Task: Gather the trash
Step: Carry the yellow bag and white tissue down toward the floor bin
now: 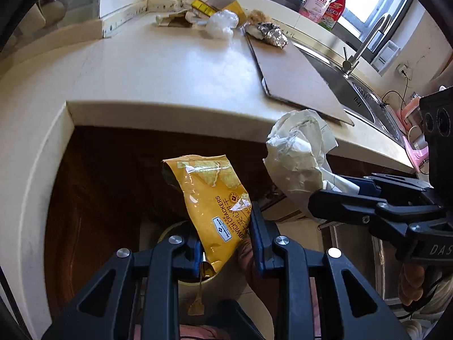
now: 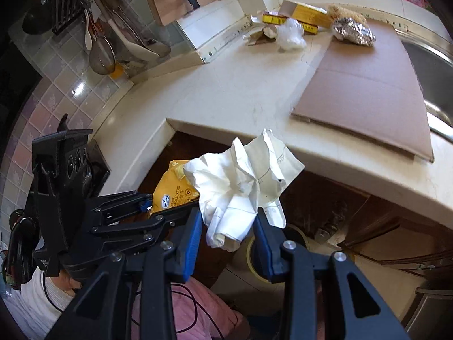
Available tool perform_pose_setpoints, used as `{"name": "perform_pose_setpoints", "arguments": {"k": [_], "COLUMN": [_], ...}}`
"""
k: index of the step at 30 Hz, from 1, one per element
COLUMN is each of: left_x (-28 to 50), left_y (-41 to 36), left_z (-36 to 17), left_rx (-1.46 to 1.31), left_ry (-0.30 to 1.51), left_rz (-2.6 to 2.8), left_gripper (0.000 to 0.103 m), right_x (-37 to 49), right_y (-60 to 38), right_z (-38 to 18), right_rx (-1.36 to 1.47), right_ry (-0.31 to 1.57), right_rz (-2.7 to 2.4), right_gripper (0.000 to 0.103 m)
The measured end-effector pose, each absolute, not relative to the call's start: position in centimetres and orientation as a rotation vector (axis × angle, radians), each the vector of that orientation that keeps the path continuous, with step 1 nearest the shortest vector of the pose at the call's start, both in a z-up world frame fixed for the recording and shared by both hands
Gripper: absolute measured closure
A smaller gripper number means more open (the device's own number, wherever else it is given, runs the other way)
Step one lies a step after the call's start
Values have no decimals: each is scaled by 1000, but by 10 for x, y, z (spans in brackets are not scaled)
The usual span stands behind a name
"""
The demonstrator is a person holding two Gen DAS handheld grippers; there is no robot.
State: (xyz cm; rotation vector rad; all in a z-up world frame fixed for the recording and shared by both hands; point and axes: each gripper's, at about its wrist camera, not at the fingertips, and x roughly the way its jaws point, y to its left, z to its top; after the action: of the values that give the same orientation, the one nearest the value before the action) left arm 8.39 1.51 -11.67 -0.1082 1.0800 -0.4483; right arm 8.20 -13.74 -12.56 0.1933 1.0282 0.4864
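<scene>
My left gripper (image 1: 226,232) is shut on a yellow cracker bag (image 1: 209,198) and holds it upright over a cream bin (image 1: 198,283) on the floor below the counter edge. My right gripper (image 2: 229,226) is shut on crumpled white paper (image 2: 240,187), also held off the counter above the bin (image 2: 252,255). In the left wrist view the right gripper (image 1: 320,201) and its paper (image 1: 297,158) are to the right. In the right wrist view the left gripper (image 2: 144,206) and the yellow bag (image 2: 172,189) are to the left.
On the cream counter (image 1: 170,68) lie more trash: a white plastic wad (image 1: 222,24), a foil ball (image 1: 271,35), a yellow box (image 1: 218,7) and torn cardboard (image 1: 175,18). A flat cardboard sheet (image 1: 297,82) lies beside the sink (image 1: 354,90). Dark cabinet doors (image 1: 113,184) stand below.
</scene>
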Motion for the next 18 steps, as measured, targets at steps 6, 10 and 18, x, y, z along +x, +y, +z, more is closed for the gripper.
{"name": "perform_pose_setpoints", "arguments": {"k": [6, 10, 18], "left_x": [77, 76, 79], "left_y": [13, 17, 23], "left_z": [-176, -218, -288], "left_rx": [-138, -144, -187], "left_ry": [1146, 1205, 1315], "left_rz": [-425, -392, -362], "left_gripper": [78, 78, 77], "right_x": [80, 83, 88], "right_y": [-133, -135, -135], "right_z": [-191, -235, -311], "right_rx": [200, 219, 243], "right_ry": [1125, 1192, 1295], "right_rz": [450, 422, 374], "right_gripper": [66, 66, 65]}}
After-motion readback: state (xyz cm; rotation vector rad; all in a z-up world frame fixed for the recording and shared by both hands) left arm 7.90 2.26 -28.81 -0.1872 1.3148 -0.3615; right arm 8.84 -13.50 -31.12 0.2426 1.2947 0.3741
